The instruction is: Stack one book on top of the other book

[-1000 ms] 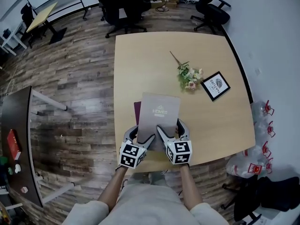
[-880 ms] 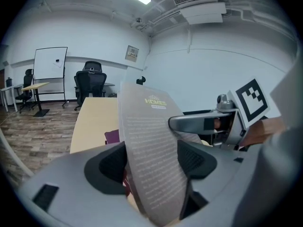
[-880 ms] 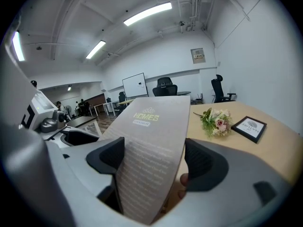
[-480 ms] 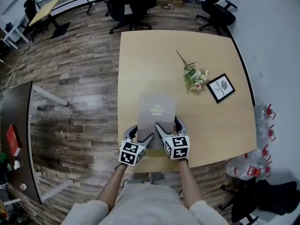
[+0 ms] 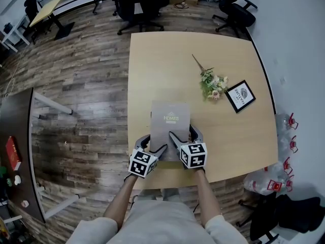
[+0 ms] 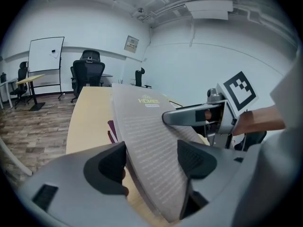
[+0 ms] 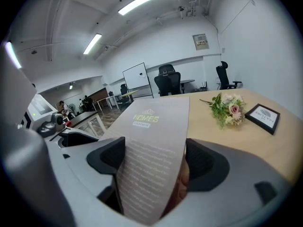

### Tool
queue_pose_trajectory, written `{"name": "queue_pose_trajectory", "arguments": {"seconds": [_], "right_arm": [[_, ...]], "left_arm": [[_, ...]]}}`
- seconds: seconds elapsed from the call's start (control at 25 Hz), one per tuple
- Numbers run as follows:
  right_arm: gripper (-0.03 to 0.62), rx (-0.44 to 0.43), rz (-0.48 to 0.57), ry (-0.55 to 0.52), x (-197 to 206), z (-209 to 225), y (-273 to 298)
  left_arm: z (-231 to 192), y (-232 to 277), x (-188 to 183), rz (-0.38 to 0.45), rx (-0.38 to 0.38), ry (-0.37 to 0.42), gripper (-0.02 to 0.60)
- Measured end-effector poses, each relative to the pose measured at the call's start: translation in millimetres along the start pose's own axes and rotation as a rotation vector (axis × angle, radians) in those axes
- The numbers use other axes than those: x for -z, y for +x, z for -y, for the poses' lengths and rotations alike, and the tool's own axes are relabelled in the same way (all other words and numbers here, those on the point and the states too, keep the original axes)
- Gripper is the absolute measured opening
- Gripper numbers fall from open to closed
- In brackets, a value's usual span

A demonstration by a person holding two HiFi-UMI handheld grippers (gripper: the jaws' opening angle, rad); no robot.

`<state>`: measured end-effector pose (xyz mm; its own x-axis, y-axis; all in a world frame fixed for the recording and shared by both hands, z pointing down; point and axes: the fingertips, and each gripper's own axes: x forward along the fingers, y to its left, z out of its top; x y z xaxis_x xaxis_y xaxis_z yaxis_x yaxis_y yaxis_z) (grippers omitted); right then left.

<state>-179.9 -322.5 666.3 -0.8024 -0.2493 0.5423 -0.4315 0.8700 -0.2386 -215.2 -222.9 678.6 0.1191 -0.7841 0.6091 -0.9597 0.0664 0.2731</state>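
Jaws of left gripper (image 6: 151, 162) and right gripper (image 7: 151, 162) clamp the grey book's (image 5: 170, 118) near edge, tilted over the maroon book (image 6: 111, 129); laying flat and letting go apparently remain.

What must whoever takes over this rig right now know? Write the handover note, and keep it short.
Left gripper: fingers closed on the grey book at its near left corner.
Right gripper: closed on the same book at its near right corner.
Maroon book: lies on the table under the grey one. Only a sliver shows in the left gripper view.
Done: grey book is over the maroon book.
Left: its near edge looks raised, so lower it flat, then release both grippers.
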Motion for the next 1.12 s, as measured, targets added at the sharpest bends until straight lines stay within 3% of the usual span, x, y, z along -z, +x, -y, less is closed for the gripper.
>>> {"name": "queue_pose_trajectory", "arguments": {"seconds": [0.76,1.12], "right_arm": [[0.391,-0.023,-0.137,0.062,18,10,28],[0.393,-0.015,-0.130,0.050,16,11,28]], "left_arm": [[-11,16,6,-0.041,0.052,-0.083,0.350],[-12,17,5,-0.046,0.050,-0.083,0.356]]}}
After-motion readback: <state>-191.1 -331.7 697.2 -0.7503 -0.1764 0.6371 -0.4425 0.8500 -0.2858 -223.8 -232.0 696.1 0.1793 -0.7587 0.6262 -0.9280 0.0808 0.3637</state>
